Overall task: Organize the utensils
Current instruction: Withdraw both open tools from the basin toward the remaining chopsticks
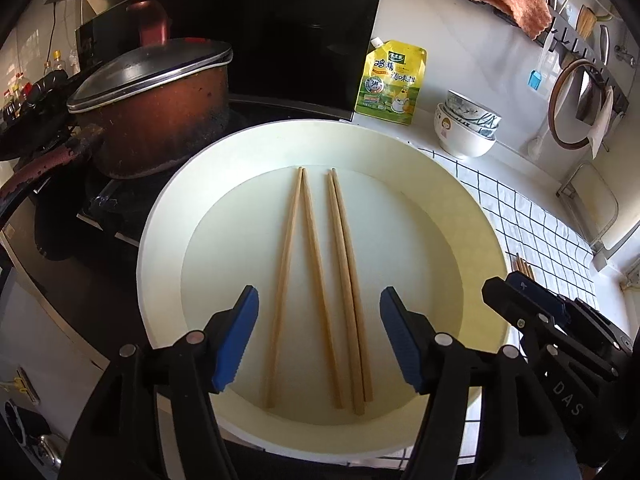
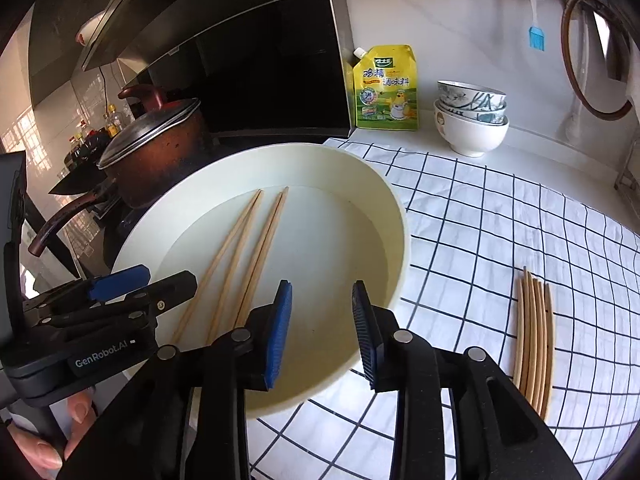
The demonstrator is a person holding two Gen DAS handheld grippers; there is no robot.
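Two pairs of wooden chopsticks (image 1: 317, 260) lie lengthwise in a round cream tray (image 1: 440, 200), tips pointing away. My left gripper (image 1: 319, 300) is open over their near ends; the pads stand well apart on either side of the sticks without touching them. In the right wrist view the same chopsticks (image 2: 267, 240) lie in the left half of the tray (image 2: 384, 220). My right gripper (image 2: 321, 286) is open over the tray's near right part with nothing between its pads. Several more chopsticks (image 2: 536, 336) lie bundled on the checked cloth to the right.
A lidded brown pot (image 1: 160, 112) sits on the stove left of the tray. A yellow seasoning pouch (image 1: 392, 84) and stacked bowls (image 1: 466, 124) stand by the back wall. The checked cloth (image 2: 500, 220) covers the counter to the right. A hand (image 2: 80, 408) holds the left gripper.
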